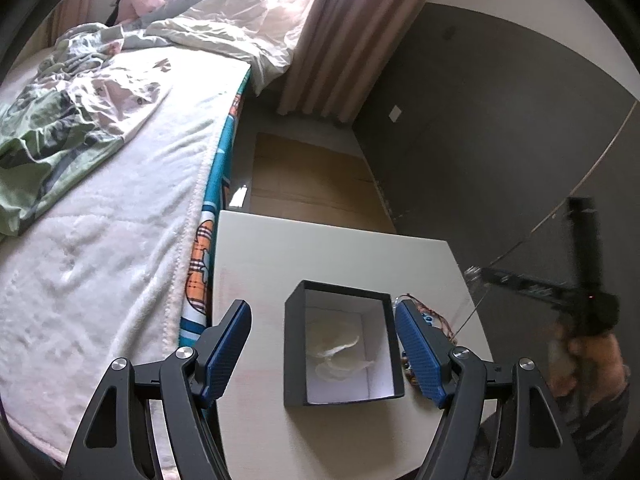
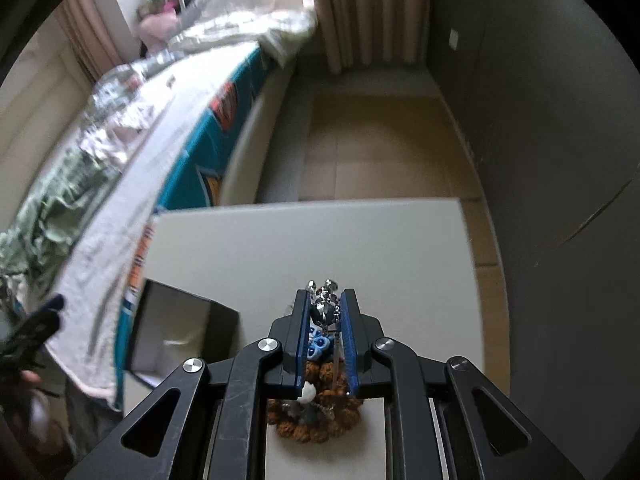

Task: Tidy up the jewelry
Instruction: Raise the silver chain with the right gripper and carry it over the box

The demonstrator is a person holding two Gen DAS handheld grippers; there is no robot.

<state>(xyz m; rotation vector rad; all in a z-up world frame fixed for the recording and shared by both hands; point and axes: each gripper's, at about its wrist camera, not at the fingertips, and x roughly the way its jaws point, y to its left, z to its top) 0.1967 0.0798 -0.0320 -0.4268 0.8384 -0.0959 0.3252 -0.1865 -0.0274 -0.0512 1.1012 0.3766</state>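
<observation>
A wide bed [image 1: 120,208] fills the left of the room, covered in a nubbly white fleece blanket with a teal cartoon-print sheet hanging down its side and crumpled green-and-white clothing [image 1: 60,120] heaped near its far end. Beyond it hang ribbed pinkish curtains [image 1: 320,40], and a flat dark grey wall [image 1: 500,120] runs along the right above tan floor tiles [image 1: 312,176]. Just beside the bed stands a smooth, pale rectangular table [image 1: 320,248]. On it sits a square-edged black box [image 1: 344,348], open at the top, with matte black walls, a white lining and a few pale, shell-like pieces lying at the bottom. The left gripper [image 1: 322,346] hovers over the box with its textured blue pads spread wide, one on each side of the box and apart from it, gripping nothing. The right gripper [image 2: 325,332], seen blurred at the right edge of the left wrist view in a person's hand, has its blue ribbed pads drawn close together on a small clump of jewelry [image 2: 325,312]: faceted silver and dark beads stick out past the fingertips, with light blue beads pinched further back. Below it, on the table to the right of the box, lies a ring of knobbly orange-brown beads [image 2: 316,420] with a small white bead; whether that strand is lifted with the clump or resting on the table, I cannot tell.
</observation>
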